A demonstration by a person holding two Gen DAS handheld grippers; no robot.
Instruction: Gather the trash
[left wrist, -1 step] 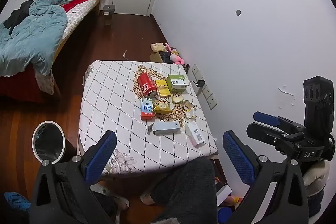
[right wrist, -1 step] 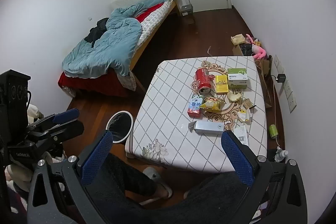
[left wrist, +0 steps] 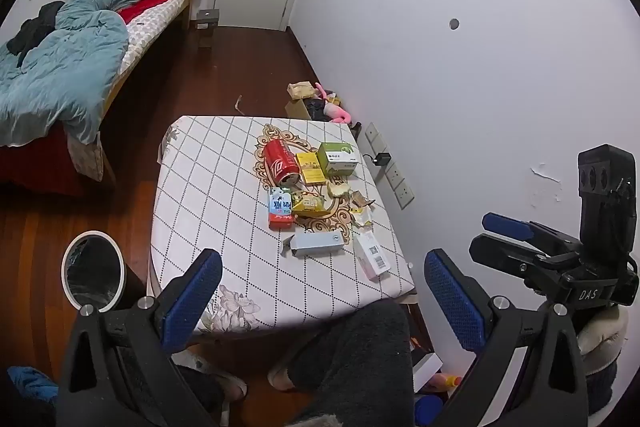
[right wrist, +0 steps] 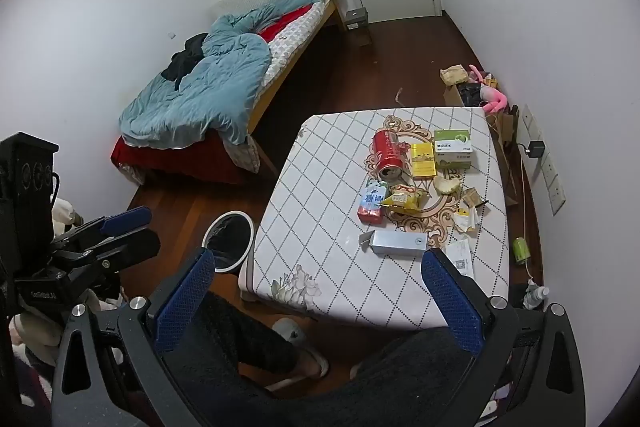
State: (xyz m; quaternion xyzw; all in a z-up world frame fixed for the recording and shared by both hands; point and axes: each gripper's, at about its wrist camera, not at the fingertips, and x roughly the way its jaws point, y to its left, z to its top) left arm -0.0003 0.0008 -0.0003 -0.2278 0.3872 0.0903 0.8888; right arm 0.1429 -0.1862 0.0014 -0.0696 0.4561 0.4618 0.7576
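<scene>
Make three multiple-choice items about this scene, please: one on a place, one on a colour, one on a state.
1. Where does the trash bin stand?
A. on the floor beside the table
B. on the bed
C. on the table

2. What colour is the soda can?
A. green
B. red
C. blue

3. How are the fingers of the left gripper?
A. shut on the can
B. shut on a box
C. spread apart, holding nothing

Answers:
1. A: the bin stands on the wooden floor at the table's left side.
2. B: the can lying on its side is red.
3. C: both blue pads stand wide apart, with nothing between them.
</scene>
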